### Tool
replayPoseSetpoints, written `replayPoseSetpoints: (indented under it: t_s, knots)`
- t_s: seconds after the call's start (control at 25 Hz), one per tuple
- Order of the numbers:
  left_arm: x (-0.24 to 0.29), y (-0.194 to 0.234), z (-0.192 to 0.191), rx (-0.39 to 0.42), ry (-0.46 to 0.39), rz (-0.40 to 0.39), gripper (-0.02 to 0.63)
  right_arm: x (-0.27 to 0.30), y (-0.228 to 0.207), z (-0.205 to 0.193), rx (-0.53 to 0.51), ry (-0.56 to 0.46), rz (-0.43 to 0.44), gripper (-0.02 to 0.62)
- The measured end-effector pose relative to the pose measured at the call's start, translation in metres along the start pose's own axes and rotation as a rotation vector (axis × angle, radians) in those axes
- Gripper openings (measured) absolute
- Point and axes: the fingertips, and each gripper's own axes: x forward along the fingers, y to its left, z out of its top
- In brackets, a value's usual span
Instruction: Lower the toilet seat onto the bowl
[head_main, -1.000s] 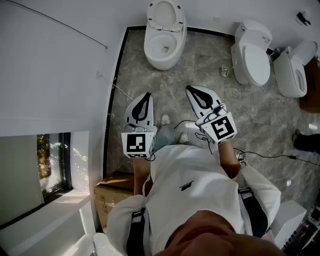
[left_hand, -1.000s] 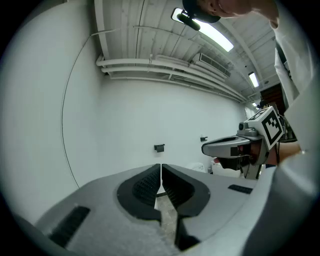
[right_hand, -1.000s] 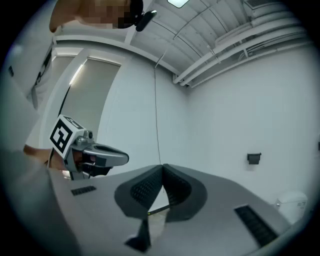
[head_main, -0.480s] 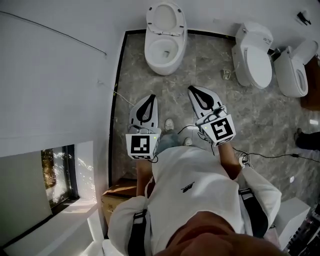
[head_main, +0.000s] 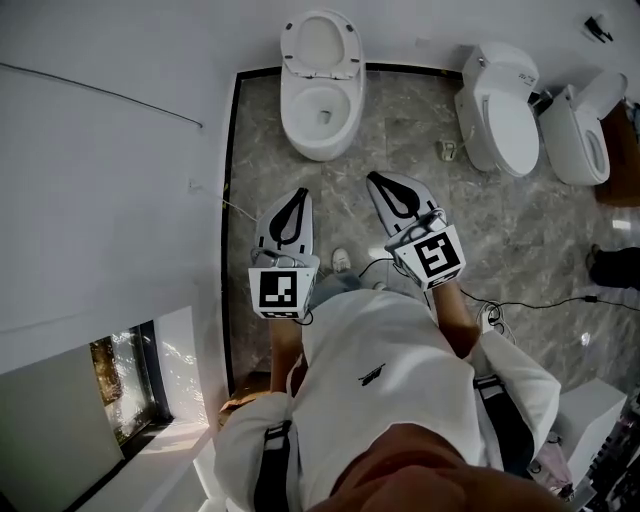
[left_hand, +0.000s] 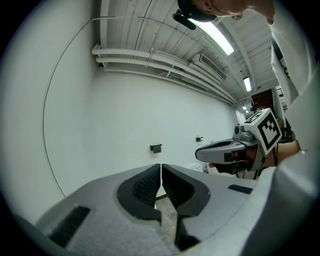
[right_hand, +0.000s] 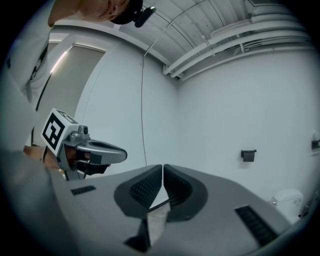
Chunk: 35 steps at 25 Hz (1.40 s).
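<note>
Standing on the grey marbled floor (head_main: 400, 130), a person in a white top (head_main: 385, 370) holds both tools out level in front of the body, side by side and a little apart. The left claw (head_main: 297, 192) is pressed together with nothing between its ribbed dark pads, and its own view shows the two halves meeting in a thin line. The right claw (head_main: 375, 178) is the same: jaws closed against each other and empty. Each tool carries its marker cube at the back, near the person's hands. The toilet seat (head_main: 320, 42) stands raised, tipped up at the wall end of the bowl (head_main: 318, 115), which sits open by the white wall (head_main: 120, 180), well ahead of both claws and touched by neither. Off to the right are two other toilets (head_main: 500, 105), the nearer one with its lid down. A thin black cable (head_main: 540, 302) trails over the floor on the right, beside the person. Below the left tool, a window (head_main: 125, 385) shows low in the wall.
</note>
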Motion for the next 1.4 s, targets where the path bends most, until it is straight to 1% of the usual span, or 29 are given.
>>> replayPoseSetpoints:
  t_s: [0.28, 0.52, 0.76, 0.92, 1.12, 1.4]
  knots:
    - [0.018, 0.034, 0.000, 0.014, -0.010, -0.037, 0.032, 0.034, -0.001, 0.004, -0.013, 0.003, -0.030, 0.032]
    - [0.028, 0.052, -0.003, 0.013, -0.015, -0.071, 0.032, 0.049, -0.009, 0.003, -0.024, 0.026, -0.088, 0.032]
    - [0.041, 0.064, -0.006, 0.001, -0.015, -0.078, 0.032, 0.063, -0.011, 0.007, -0.032, 0.020, -0.088, 0.032]
    - [0.054, 0.070, -0.008, 0.002, -0.012, -0.083, 0.032, 0.072, -0.023, 0.003, -0.036, 0.028, -0.105, 0.032]
    - [0.072, 0.082, -0.009, 0.004, -0.008, -0.077, 0.032, 0.087, -0.036, -0.002, -0.012, 0.029, -0.108, 0.032]
    - [0.112, 0.101, -0.018, -0.009, 0.007, -0.068, 0.032, 0.121, -0.068, -0.007, -0.022, 0.035, -0.106, 0.032]
